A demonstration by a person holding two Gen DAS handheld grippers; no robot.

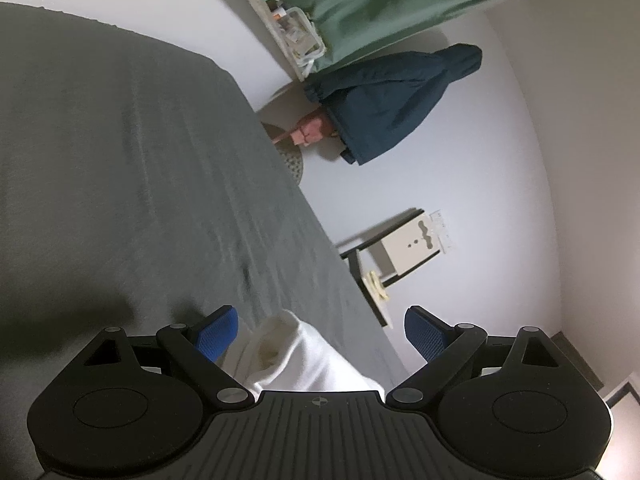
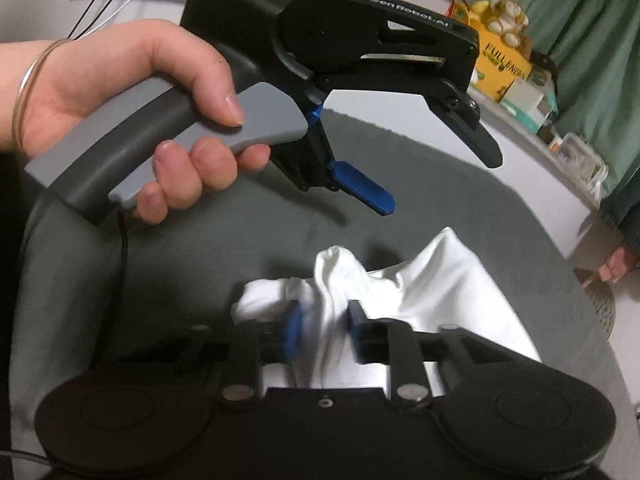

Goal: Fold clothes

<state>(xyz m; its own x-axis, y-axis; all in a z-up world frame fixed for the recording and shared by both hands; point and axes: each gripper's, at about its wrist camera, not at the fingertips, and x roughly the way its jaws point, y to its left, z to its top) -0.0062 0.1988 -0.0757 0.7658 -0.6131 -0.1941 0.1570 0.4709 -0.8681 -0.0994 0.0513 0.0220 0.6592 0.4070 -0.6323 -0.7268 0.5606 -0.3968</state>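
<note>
Two grippers in use over a grey sheet (image 1: 120, 160). Left gripper (image 1: 320, 332), at the bottom of its own view, has its blue pads (image 1: 218, 334) wide apart with nothing pinched; the white garment (image 1: 296, 360) lies between and below them. In the right wrist view we see that tool again at upper centre, carried by a hand (image 2: 132, 120) wearing a thin bangle (image 2: 28, 92). Right gripper (image 2: 324, 320), bottom centre, has its fingers drawn close and clamped on a bunched fold of the white garment (image 2: 440, 280), which spreads to the centre right on the sheet. A yellow box (image 2: 500, 68) sits at the upper right.
</note>
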